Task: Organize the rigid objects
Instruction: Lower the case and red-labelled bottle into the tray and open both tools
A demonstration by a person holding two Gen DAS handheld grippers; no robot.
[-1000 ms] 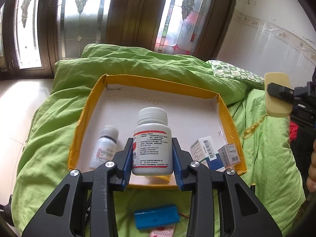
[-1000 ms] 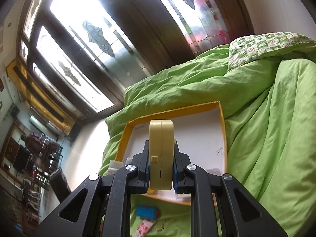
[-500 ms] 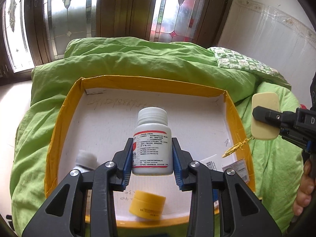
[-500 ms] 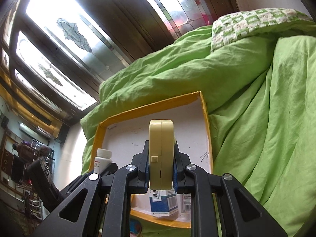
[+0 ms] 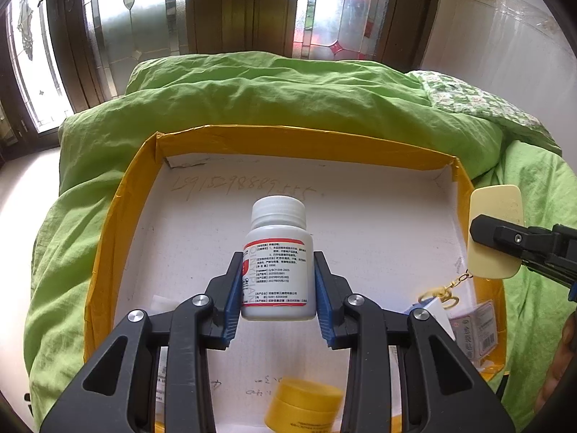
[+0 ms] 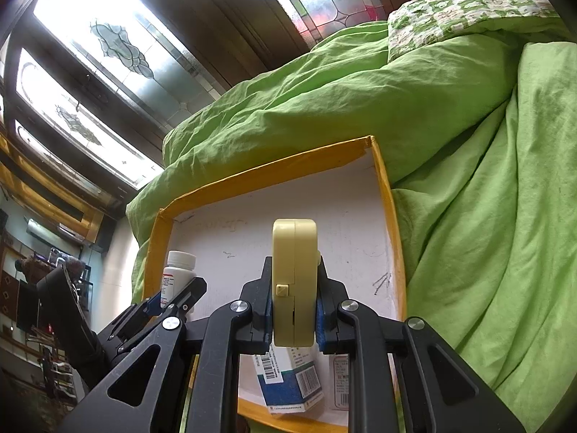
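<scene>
Left wrist view had the white pill bottle [image 5: 277, 259] dead centre, upright, pinched at its label by the left gripper [image 5: 277, 290], blue pads tight on both sides. It hung over the middle of the yellow-rimmed tray [image 5: 108, 238], clear of the white floor, w/ handwriting on the floor beyond it. Nearer the camera than the bottle, a yellow jar [image 5: 303, 409] lay on the tray floor, blurred. At the tray's right wall the right gripper [image 5: 479, 232] came in from the side, clamped on a flat cream case [image 5: 496, 231], a small gold clasp [image 5: 441, 292] dangling under it. Below the clasp, small cartons [image 5: 472, 328] sat in the tray's near right corner, partly hidden.

Right wrist view showed the case edge-on, jaws pressed hard against both faces, held above the tray's right half; a blue-and-white carton [image 6: 288, 379] lay on the floor right under it. Left gripper & bottle showed by the tray's left wall from that angle. Green duvet [image 5: 252, 101] lay all round the tray, stained-glass windows [image 5: 144, 11] behind.

Step, as I judged it: both items carried in over the tray, neither set down yet. Next move prob needs the bottle lowered straight onto bare floor past the jar, base flat before letting go, since it's tall & the tray sits on soft bedding. Case needs a free patch away from the cartons, laid flat rather than on edge, clasp kept from snagging the rim
</scene>
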